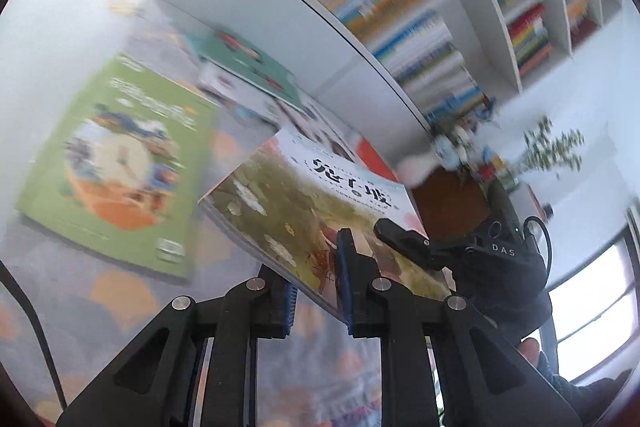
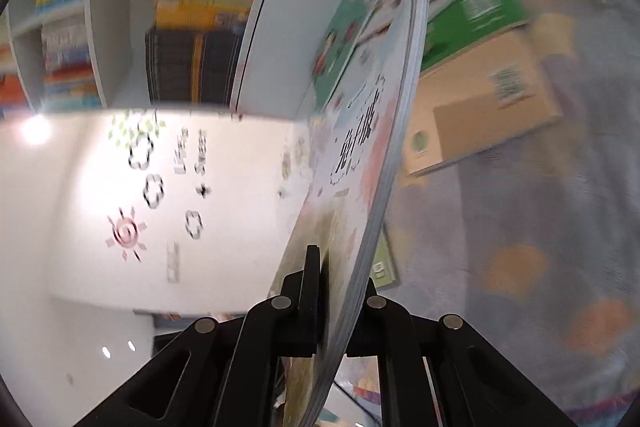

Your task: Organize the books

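The big white bookshelf (image 1: pixel 472 11) is full of books packed in tight rows. Below it is a soft mat (image 1: pixel 120 291) with orange spots. More books lie on the mat: a green book (image 1: pixel 116 163) out in the open, and a teal book (image 1: pixel 248 67) close to the bottom edge of the bookshelf. A tan book (image 2: pixel 484 107) lies there too.

The picture book (image 1: pixel 304 203) is up in the air, off the mat, tilted. Both grippers pinch it. The left gripper (image 1: pixel 316 291) is closed on its near edge. The right gripper (image 2: pixel 340 307) is closed on its bottom edge.

If the two hands pull different ways, the thin book could bend or tear. If one lets go too soon, it could flop and slip out.
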### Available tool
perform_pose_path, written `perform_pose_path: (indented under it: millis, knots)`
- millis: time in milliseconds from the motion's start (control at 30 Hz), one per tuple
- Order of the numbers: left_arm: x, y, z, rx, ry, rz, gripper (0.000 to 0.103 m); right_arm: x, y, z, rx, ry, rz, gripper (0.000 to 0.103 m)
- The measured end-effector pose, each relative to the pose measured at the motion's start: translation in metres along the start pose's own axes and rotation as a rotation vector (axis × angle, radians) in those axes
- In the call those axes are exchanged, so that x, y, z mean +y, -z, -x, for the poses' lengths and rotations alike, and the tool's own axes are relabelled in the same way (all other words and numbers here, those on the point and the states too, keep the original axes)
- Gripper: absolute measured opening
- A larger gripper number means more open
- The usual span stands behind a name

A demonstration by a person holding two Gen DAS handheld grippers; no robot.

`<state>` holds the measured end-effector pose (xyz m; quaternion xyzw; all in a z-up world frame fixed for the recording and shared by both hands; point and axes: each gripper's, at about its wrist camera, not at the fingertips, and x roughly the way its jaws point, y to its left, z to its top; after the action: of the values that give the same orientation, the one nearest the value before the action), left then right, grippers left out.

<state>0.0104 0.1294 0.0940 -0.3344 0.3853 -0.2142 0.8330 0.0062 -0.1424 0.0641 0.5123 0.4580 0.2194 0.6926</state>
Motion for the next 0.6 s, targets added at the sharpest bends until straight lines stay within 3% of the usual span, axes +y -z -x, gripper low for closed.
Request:
perform_pose_path:
  millis: [167,300,367,433,600]
  knots:
    - [0.046,-0.009,0.013,-0.046,0.042,0.167,0.016,0.017,-0.004,-0.058,0.087,-0.002,0.04,0.007]
    - [0.065,-0.009,0.024,-0.082,0.012,0.204,0.016,0.019,-0.008,-0.099,0.18,0.013,0.057,0.007]
    - [0.077,-0.004,0.025,-0.081,0.05,0.242,0.017,0.022,-0.008,-0.12,0.218,0.043,0.088,0.007]
    - [0.091,0.0,0.024,-0.069,0.084,0.293,0.018,0.022,-0.007,-0.134,0.228,0.04,0.084,0.007]
    - [0.109,0.008,0.017,-0.044,0.08,0.342,0.025,0.011,0.003,-0.17,0.242,0.039,0.035,0.007]
